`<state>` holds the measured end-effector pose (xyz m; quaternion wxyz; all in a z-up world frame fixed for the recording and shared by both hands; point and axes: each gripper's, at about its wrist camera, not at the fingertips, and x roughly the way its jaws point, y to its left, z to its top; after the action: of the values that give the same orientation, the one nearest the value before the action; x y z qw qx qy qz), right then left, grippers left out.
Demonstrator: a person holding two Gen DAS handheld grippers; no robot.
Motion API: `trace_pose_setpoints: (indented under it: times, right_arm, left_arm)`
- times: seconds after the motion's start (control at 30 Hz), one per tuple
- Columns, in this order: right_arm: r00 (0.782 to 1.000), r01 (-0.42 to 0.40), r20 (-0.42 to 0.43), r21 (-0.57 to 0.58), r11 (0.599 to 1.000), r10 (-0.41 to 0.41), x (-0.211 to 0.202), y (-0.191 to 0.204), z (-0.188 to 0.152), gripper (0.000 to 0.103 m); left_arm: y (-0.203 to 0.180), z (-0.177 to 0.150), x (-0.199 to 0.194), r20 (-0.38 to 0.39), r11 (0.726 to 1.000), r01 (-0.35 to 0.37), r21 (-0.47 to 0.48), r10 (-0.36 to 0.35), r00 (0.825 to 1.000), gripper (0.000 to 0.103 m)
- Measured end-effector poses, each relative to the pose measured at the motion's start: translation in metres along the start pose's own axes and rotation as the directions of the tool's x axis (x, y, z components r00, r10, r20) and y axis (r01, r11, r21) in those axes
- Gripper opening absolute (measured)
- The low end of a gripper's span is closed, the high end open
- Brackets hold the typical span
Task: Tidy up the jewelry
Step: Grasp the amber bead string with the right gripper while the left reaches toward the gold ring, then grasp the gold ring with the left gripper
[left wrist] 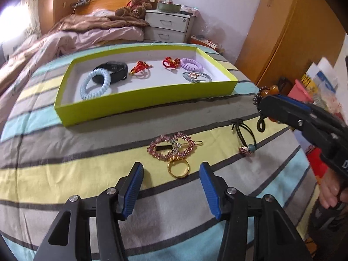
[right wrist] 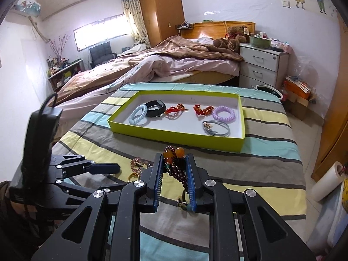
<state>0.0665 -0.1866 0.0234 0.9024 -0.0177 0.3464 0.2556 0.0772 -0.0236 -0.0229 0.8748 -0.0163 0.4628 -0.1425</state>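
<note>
My right hand-held gripper [right wrist: 174, 175] is pinching a dark red bead bracelet [right wrist: 179, 169] between its blue pads [right wrist: 157, 181]; two orange beads sit at the top of the bunch, just past the fingertips, and the rest of the strand hangs down between the fingers. In the left wrist view I see that same gripper at the right edge, above the bed, with the bracelet [left wrist: 264, 93] bunched at its tip and a dark loop dangling below it.

My left hand-held gripper [left wrist: 171, 181] is spread wide and holds nothing. It hangs over the striped bedspread [left wrist: 65, 169], and a gold ring [left wrist: 178, 169] lies on the yellow stripe between its fingertips. Touching the ring on the far side is a pink rhinestone hair clip [left wrist: 173, 146]. To the right of the clip, apart from it, lies a black hair tie [left wrist: 244, 137] with a blue bead and a pink charm.

Further back on the bedspread sits the yellow-green tray [left wrist: 141, 102]. Inside it, at the left end, a pale blue coil hair tie [left wrist: 95, 83] overlaps a black wristband [left wrist: 113, 71]. Next comes a red and gold tasselled ornament [left wrist: 140, 67], then a red knotted one [left wrist: 171, 62], a lilac coil hair tie [left wrist: 191, 64] and, nearer me, a grey hair tie [left wrist: 196, 77] with a metal charm.
</note>
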Motion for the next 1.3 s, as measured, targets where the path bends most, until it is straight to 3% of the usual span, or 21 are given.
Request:
trace_pose_setpoints:
  times: [0.33,0.4,0.6,1.3]
  right_arm:
    - [1.0,-0.007,0.015,0.018,1.0,0.007,-0.004,-0.006,-0.004,0.021]
    - [1.0,-0.009,0.018,0.021,1.0,0.008,-0.004,-0.006,-0.004,0.021]
    - [1.0,-0.012,0.019,0.021,1.0,0.011,-0.005,-0.006,-0.003,0.021]
    - [1.0,0.001,0.021,0.015,1.0,-0.002,-0.009,0.002,0.004,0.021]
  left_arm:
    - [-0.007,0.002,0.004,0.006,0.998,-0.046,0.037,0.046,0.999,0.041]
    - [-0.007,0.002,0.003,0.007,0.997,-0.06,0.044,0.06,0.998,0.032]
    - [-0.003,0.001,0.001,0.009,0.998,-0.056,0.038,0.056,0.998,0.022]
    - [0.014,-0.001,-0.029,0.055,1.0,-0.03,0.007,0.03,0.998,0.022]
